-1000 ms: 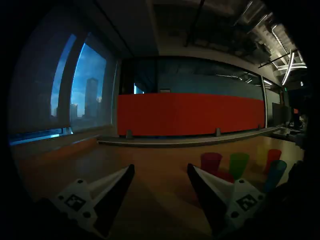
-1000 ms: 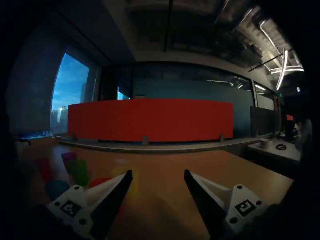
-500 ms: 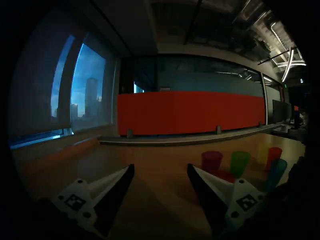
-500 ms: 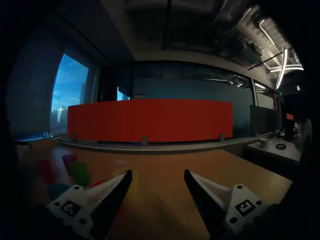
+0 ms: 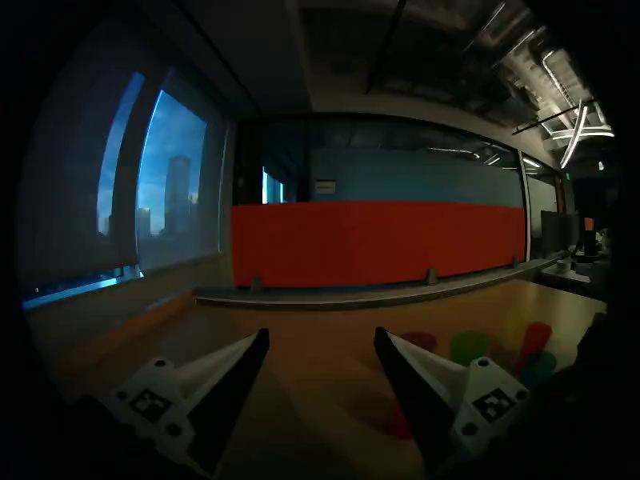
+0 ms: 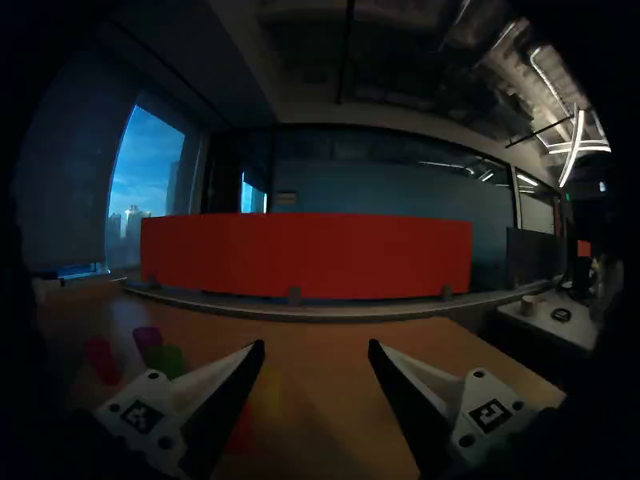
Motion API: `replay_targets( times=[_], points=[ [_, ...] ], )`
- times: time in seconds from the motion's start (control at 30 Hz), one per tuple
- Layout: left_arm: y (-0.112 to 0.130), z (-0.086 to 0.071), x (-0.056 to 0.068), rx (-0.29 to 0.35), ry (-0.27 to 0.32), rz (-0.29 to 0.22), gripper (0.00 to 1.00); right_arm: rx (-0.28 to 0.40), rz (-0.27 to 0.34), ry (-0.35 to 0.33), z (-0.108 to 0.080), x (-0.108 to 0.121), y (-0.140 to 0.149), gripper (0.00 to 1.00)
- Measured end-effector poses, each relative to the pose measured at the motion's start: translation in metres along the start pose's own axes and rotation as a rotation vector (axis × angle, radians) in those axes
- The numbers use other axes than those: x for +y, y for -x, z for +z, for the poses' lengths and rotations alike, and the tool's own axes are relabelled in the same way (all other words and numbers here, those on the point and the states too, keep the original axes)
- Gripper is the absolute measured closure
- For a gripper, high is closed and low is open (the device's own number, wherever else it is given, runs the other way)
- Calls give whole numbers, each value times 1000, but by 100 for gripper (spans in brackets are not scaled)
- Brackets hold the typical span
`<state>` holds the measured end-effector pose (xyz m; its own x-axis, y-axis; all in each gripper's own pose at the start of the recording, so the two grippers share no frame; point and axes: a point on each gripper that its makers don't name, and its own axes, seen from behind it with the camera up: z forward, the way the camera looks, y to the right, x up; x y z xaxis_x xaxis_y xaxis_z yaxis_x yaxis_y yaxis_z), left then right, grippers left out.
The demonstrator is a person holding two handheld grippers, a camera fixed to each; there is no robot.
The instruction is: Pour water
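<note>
Two tools under my control: left gripper (image 5: pixel 320 331) and right gripper (image 6: pixel 315 342), jaws spread, above worktop (image 5: pixel 320 404); cups (image 5: pixel 468 346) near.

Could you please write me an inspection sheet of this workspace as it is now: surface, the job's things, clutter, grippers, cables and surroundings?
Surface: wooden table, dimly lit.
Job's things: coloured cups grouped on the table, among them a green cup, a red cup and a purple cup; what they contain cannot be told.
Clutter: small items on a side desk, too small to identify.
Grippers: left gripper open, holding nothing; right gripper open, holding nothing; both apart from the cups.
Cables: nothing seen.
Surroundings: red partition along the table's far edge; windows; ceiling lights.
</note>
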<state>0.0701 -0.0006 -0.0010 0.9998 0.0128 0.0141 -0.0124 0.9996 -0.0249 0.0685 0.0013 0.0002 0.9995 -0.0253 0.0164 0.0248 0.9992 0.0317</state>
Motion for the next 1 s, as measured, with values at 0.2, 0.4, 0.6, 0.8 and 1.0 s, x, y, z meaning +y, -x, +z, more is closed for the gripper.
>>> replay_targets(
  times=[0.2, 0.4, 0.6, 0.8, 1.0],
  points=[
    [-26, 4, 2, 0, 20, -3, 2, -15, 12, -12, 2, -3, -25, 0],
    [-50, 10, 6, -9, 36, 16, 3, -25, 24, -23, 5, -4, -49, 0],
    [-74, 15, 12, -31, 58, 23, 2, -29, 7, -32, 9, -6, -70, 0],
    [-98, 17, 15, -29, 82, 12, 2, -34, -2, -56, 13, -14, -93, 0],
    [-110, 21, 18, -41, 109, -5, 2, -28, -1, -86, 14, -22, -108, 0]
  ],
)
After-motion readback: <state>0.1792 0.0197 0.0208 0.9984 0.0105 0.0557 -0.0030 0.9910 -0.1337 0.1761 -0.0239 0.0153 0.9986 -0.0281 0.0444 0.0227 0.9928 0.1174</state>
